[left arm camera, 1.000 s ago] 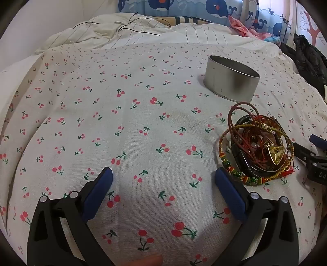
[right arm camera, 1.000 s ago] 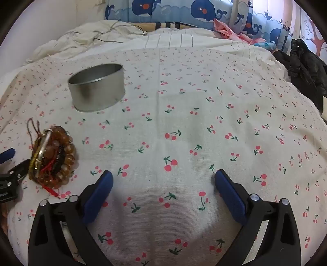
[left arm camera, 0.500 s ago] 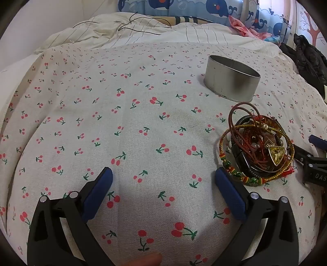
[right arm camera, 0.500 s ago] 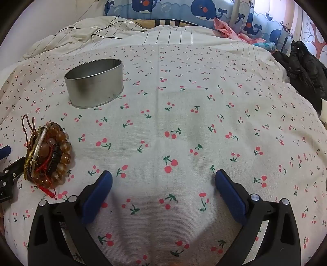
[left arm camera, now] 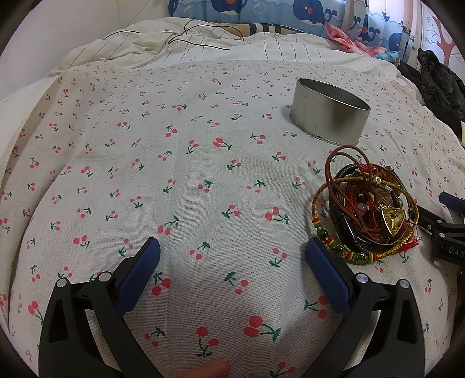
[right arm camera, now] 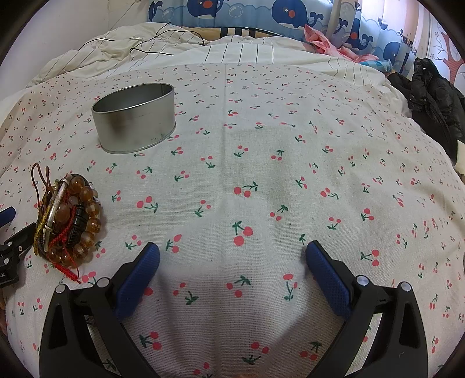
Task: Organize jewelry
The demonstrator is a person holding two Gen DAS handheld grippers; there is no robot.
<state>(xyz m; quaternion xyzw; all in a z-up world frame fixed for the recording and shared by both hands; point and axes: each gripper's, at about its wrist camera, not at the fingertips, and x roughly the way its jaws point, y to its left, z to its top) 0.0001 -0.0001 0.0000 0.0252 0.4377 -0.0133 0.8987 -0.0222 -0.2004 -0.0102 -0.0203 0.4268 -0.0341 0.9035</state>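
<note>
Left wrist view: your left gripper (left arm camera: 232,256) hangs low over a cream bedspread printed with red cherries (left arm camera: 180,180), its blue-padded fingers (left arm camera: 139,273) spread wide with nothing between them. To the right, just past the right-hand pad, lies a tangled heap of jewelry (left arm camera: 366,209): brown cord loops, a yellow-and-green beaded bracelet, dark bands and a yellow triangular stone on top. Farther back on the same cloth stands a round, lidless silver metal tin (left arm camera: 328,116), apart from the heap. The black frame and blue tip of your right gripper (left arm camera: 447,229) enter at the right edge, just beside the heap; whether they touch it cannot be told. Beyond the cloth are a rumpled striped duvet (left arm camera: 261,49) with a thin black cable (left arm camera: 200,37), a blue whale-print curtain (left arm camera: 290,11) and a black jacket (left arm camera: 438,78).

Right wrist view: your right gripper (right arm camera: 232,256) likewise holds its jaws fully apart over bare cherry cloth, gripping nothing. The jewelry heap (right arm camera: 66,218) sits to the left, showing large amber beads, a silver bangle and red cord, near the left-hand pad but not between the fingers. The tin (right arm camera: 136,122) stands behind it, upright. A corner of your left gripper (right arm camera: 11,241) shows at the left edge, just beside the heap.
</note>
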